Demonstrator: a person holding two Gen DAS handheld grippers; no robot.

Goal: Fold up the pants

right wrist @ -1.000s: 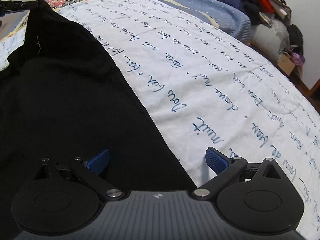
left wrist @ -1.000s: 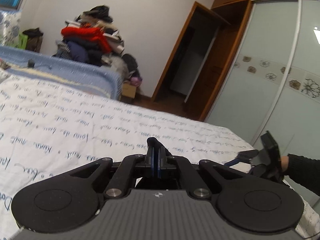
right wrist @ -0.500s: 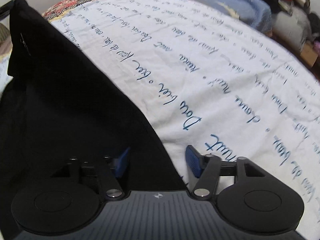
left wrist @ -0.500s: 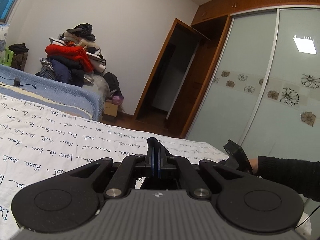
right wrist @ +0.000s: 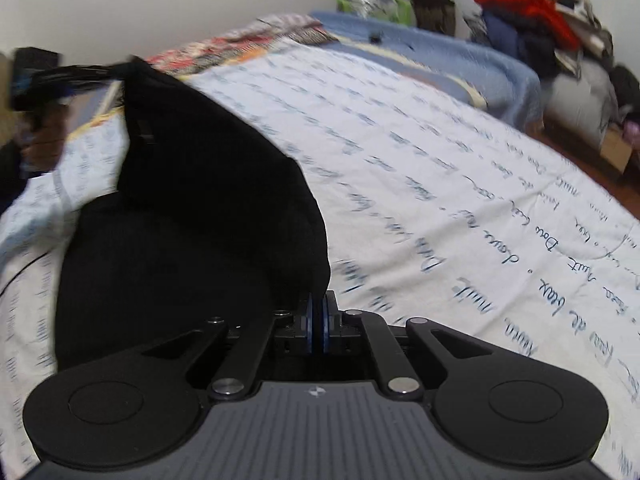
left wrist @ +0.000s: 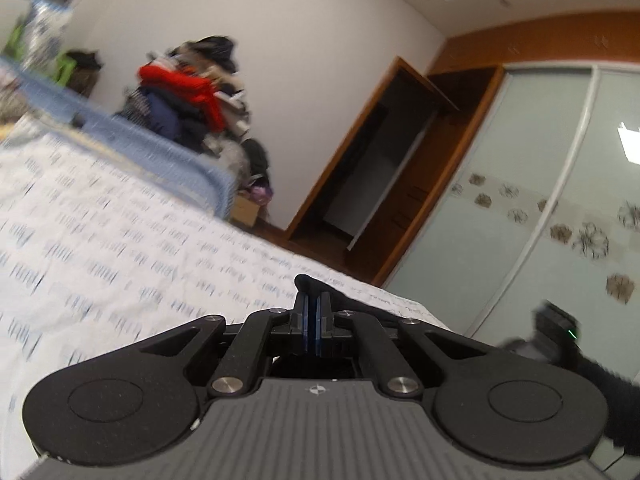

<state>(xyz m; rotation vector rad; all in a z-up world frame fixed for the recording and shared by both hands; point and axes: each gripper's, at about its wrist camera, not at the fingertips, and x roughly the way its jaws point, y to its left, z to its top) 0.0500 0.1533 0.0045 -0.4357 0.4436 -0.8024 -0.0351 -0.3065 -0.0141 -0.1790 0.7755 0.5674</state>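
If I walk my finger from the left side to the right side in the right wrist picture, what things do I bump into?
Other hand-held gripper → black pants → white bedsheet with blue writing → pile of clothes.

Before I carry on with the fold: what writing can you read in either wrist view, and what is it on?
"nuit": blue handwriting printed on the white bedsheet, right wrist view.
"Dou": same sheet, one line further up; the letters after it are smeared.
All other script on the sheet is too blurred to read, and so is every word of it in the left wrist view.
Nothing legible on the black pants, the wardrobe doors or either gripper.
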